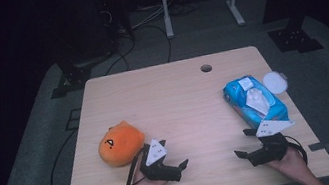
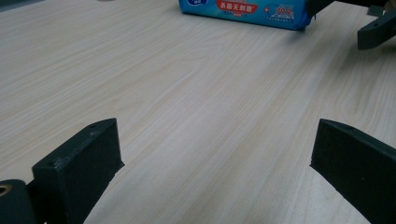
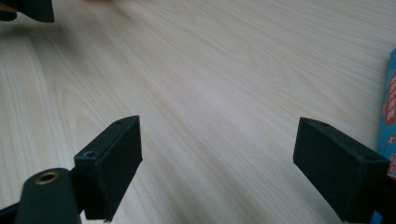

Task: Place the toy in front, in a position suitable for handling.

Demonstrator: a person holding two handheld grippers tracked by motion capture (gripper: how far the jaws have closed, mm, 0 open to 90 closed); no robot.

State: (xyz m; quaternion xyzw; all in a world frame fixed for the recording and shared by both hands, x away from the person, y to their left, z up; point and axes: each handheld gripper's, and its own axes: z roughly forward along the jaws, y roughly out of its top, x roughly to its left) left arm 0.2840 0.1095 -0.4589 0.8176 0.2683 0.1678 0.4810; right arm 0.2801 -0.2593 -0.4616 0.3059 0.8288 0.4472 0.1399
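An orange plush toy (image 1: pixel 120 143) lies on the wooden table (image 1: pixel 178 95) at the front left. A blue wipes pack (image 1: pixel 255 100) lies at the right with a white tissue sticking out of its top. My left gripper (image 1: pixel 173 153) rests near the front edge, just right of the plush, open with nothing between its jaws. My right gripper (image 1: pixel 243 142) sits just in front of the pack, also open and holding nothing. The left gripper view has its open jaws (image 2: pixel 215 149) over bare wood, with the pack (image 2: pixel 245 8) far off. The right gripper view has its jaws (image 3: pixel 219 154) wide apart, the pack's edge (image 3: pixel 390 116) beside the right one.
A round white lid (image 1: pixel 275 81) lies beside the pack near the table's right edge. A cable hole (image 1: pixel 206 68) sits at the table's far side. Bare wood spans the middle between the two grippers. Stands and cables occupy the dark floor behind.
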